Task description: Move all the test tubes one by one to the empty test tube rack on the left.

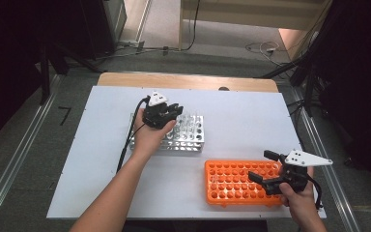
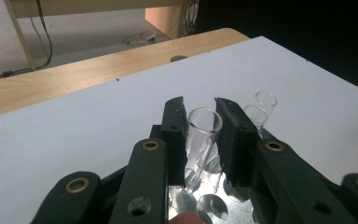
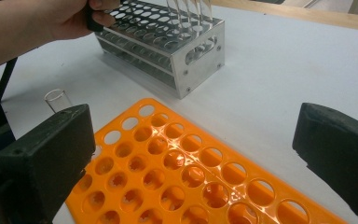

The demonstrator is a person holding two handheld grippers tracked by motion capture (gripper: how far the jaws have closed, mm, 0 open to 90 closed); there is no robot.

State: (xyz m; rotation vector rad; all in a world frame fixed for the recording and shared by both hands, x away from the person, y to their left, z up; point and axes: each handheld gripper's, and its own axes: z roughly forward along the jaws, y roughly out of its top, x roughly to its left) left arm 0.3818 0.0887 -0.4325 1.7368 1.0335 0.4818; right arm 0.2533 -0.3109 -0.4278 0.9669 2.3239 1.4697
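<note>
Clear glass tube (image 2: 204, 135), seemingly empty.

Setting: lab bench | Evidence: clear glass test tubes (image 2: 204, 135) in a metal rack (image 1: 186, 137), orange plastic tube rack (image 1: 232, 186), white worktop (image 1: 251, 121) | Surroundings: bare floor, loose cables (image 1: 263, 47), dark rig frames.

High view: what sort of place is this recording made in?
Probably a lab-style recording bench in a workroom. A white table holds a metal rack with glass tubes and an orange rack; loose cables lie on the floor behind.
</note>
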